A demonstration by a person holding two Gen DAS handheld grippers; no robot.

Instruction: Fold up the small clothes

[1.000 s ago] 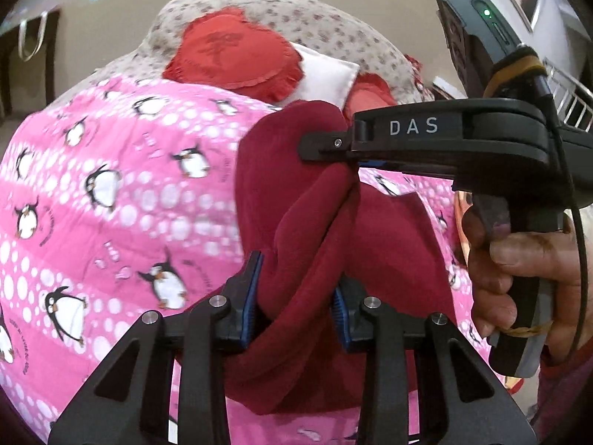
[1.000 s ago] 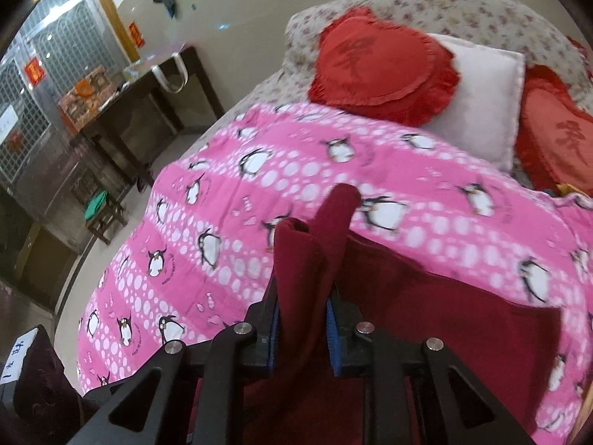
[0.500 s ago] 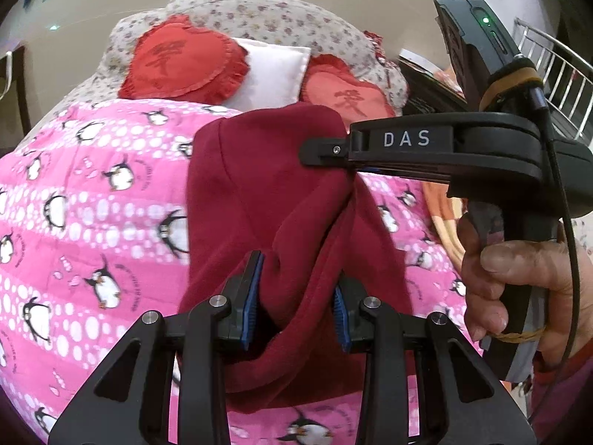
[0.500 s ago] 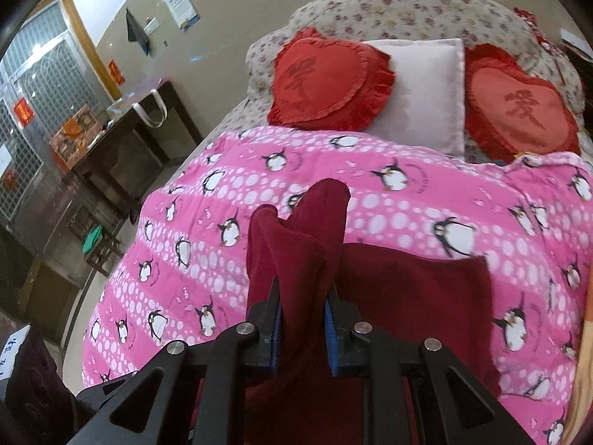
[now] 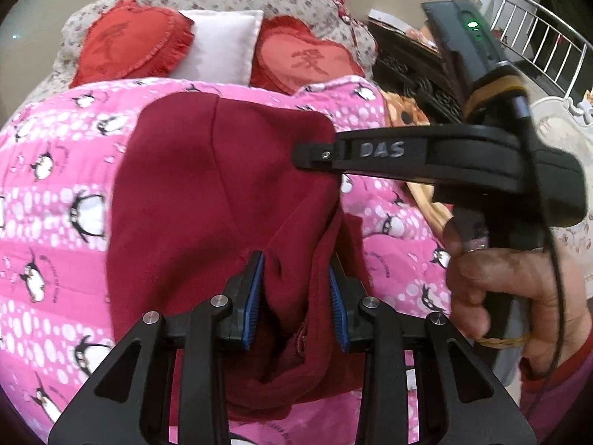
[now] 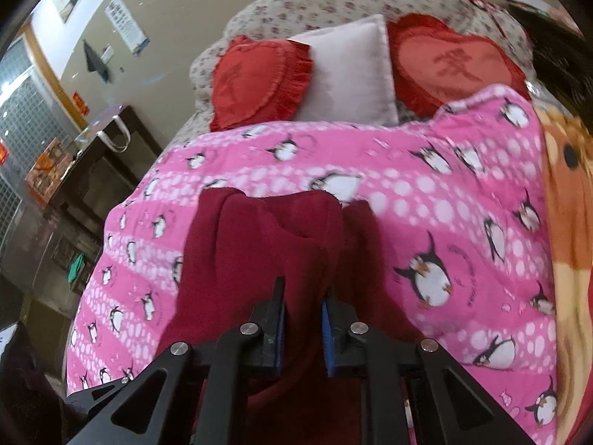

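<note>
A dark red garment [image 5: 192, 200] hangs over the pink penguin blanket [image 5: 48, 193] on the bed. My left gripper [image 5: 296, 296] is shut on a bunched edge of it at the near side. My right gripper [image 5: 307, 154] reaches in from the right in the left wrist view and pinches the garment's far right corner. In the right wrist view my right gripper [image 6: 302, 326] is shut on a fold of the garment [image 6: 267, 244], which drapes down over the blanket [image 6: 426, 222].
Two red heart cushions [image 5: 126, 48] and a white pillow [image 5: 222, 48] lie at the head of the bed. An orange blanket [image 6: 570, 244] lies on the right. A dark table [image 6: 100, 163] stands left of the bed. A metal railing [image 5: 537, 40] stands at the far right.
Both grippers have swung right with the garment. The garment has spread wider and flatter over the blanket. The second heart cushion and the orange blanket have come into view.
</note>
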